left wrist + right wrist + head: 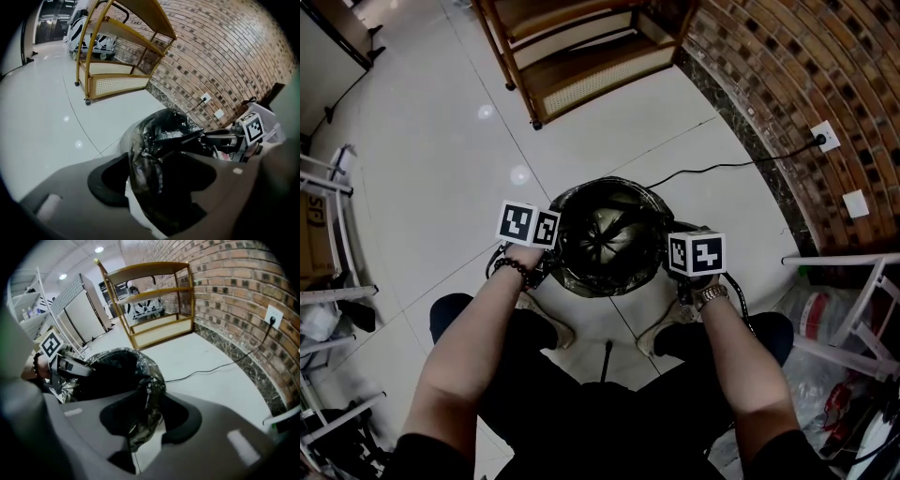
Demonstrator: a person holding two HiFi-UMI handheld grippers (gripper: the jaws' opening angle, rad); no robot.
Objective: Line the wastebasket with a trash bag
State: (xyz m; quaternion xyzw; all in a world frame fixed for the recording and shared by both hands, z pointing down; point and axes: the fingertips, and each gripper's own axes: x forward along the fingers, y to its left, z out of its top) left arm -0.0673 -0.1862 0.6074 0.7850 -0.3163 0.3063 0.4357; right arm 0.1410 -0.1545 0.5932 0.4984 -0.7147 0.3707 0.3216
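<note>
Sitting on the pale tiled floor (441,169) just in front of the person's feet, the wastebasket (136,214) already has the black trash bag (609,239) inside it. The film reaches down to the bottom, where its gathered seam shows as a star of creases. The bag's mouth is turned out over the rim nearly all the way round, and a crinkled collar hangs down the outer wall.

The left tongs (159,187) sit at one side of the rim, fairly wide apart and clamped over the folded bag edge with the basket wall under it. The right tongs (145,420) are at the opposite side, set narrower and pinching a strip of the film where it drapes over the rim.

By the look of it, the main work is done: bag in, opened and cuffed. What seems left is to pull the cuff down evenly on these two sides, smooth it, and let go.

Further out stand a wooden shelf cart (581,56) and a brick wall (787,84).
</note>
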